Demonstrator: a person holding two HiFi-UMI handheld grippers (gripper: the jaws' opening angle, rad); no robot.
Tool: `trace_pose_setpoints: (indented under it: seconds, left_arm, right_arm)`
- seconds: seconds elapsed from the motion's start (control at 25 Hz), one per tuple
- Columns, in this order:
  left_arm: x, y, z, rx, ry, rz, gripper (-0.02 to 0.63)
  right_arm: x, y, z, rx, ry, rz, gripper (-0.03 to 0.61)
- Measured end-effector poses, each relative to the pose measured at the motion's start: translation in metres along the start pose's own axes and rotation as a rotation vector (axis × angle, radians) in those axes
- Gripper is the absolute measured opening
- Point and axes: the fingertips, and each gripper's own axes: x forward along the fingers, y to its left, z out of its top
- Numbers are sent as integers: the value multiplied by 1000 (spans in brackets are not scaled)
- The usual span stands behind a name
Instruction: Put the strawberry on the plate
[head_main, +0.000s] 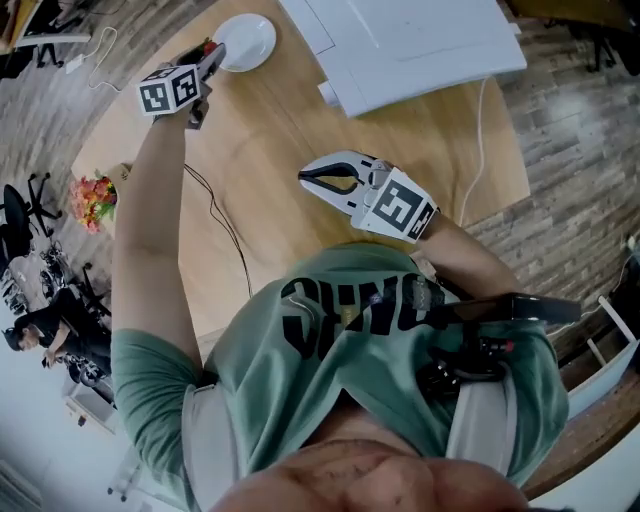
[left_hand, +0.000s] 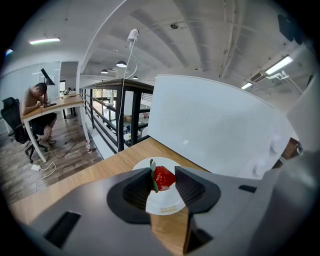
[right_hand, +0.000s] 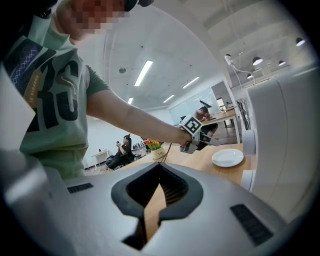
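Open-plan office: person (left_hand: 34, 106) at desk (left_hand: 56, 103) w/ swivel chair (left_hand: 11, 120), ceiling strip light (left_hand: 44, 41).

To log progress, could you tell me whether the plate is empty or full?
Empty: the plate is bare; the strawberry is clamped in the left gripper.

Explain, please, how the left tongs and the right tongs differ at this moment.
The left tongs are closed on the strawberry; the right tongs are shut tip to tip with nothing between them. The left tongs are stretched out on a long arm, close to the plate; the right tongs sit near the person's body, well short of it. Both are above the wooden table and carry a marker cube.
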Motion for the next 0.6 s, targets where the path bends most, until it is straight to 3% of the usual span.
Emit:
trace_pose_setpoints:
  seconds: [0.6]
  left_arm:
    - [43,4,-21,36,80,3,153]
  right_arm:
    - [1,-12,-16,22,5,-19,6]
